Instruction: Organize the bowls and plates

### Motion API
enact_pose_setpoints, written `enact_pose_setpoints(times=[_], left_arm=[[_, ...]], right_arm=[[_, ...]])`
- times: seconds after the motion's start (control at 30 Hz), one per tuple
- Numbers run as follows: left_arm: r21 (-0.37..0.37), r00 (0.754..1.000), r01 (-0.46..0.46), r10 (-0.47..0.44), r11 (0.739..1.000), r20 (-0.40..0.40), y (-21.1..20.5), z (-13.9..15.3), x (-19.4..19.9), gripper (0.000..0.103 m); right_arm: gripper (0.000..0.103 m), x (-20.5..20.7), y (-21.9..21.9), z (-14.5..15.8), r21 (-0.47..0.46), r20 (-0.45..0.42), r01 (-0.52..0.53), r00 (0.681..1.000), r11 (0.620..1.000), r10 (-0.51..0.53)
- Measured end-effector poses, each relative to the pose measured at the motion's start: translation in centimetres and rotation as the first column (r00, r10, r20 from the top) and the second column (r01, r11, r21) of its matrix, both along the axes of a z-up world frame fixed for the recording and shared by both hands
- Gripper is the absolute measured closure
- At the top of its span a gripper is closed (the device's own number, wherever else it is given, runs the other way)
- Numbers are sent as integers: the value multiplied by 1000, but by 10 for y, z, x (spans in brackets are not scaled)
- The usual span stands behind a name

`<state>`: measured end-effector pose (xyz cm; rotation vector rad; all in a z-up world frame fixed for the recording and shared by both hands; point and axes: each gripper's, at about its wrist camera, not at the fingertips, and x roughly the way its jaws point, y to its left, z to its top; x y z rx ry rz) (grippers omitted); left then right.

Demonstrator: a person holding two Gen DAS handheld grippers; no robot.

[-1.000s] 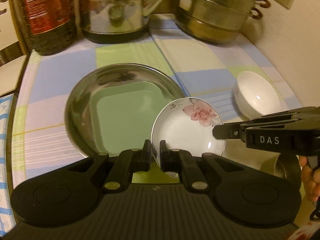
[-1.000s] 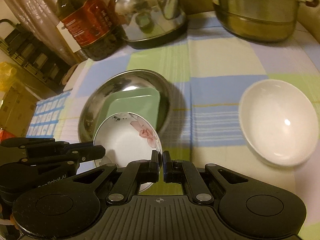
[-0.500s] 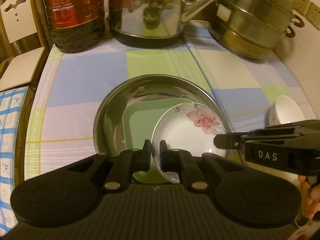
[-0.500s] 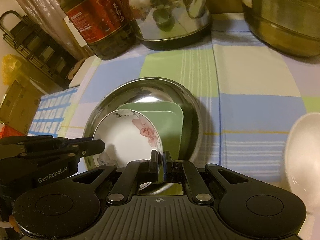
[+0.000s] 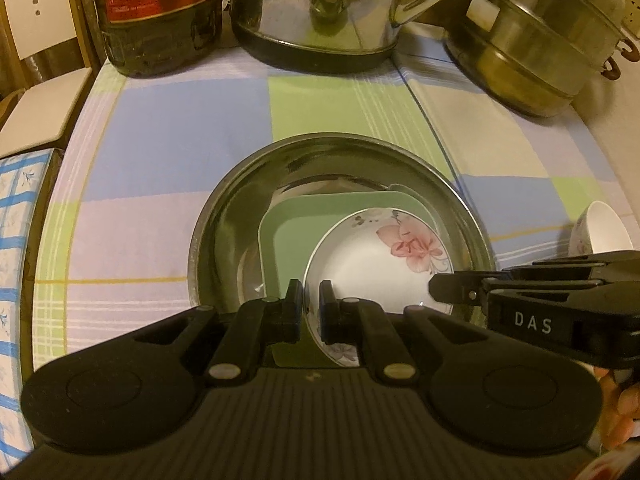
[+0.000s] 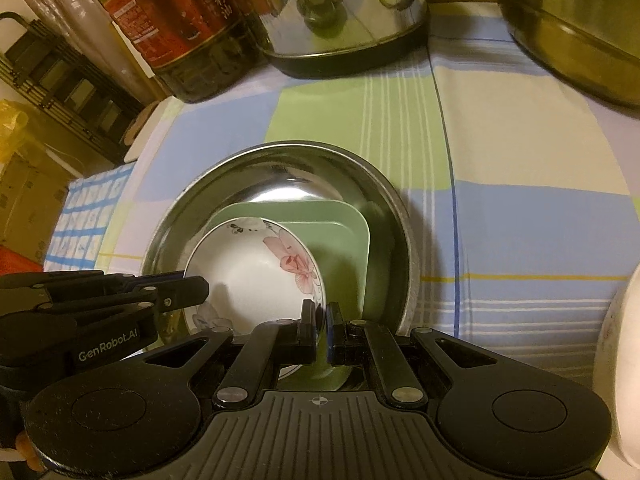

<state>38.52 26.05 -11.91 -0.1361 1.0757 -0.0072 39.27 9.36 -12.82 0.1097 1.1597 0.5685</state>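
Left wrist: floral plate (image 5: 372,264) now over basin (image 5: 224,216).

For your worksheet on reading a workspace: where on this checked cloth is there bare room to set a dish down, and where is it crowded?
Bare cloth lies between the steel basin and the oil bottle and kettle, and between the basin and the white bowl. The basin is crowded: green plate, floral dish, left gripper, right gripper.

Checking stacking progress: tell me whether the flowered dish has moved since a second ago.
Yes. The flowered dish, gripped by both grippers, went from overhanging the steel basin's near rim to over the green square plate inside it.
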Motion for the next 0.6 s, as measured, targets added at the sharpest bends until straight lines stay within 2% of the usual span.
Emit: enact_pose_setpoints(times=[0.6], left_arm=[[11, 1000, -5, 6, 1000, -16, 1, -6, 12, 95]], right_arm=[[98, 4, 4, -5, -2, -1, 22, 1000, 1000, -22]])
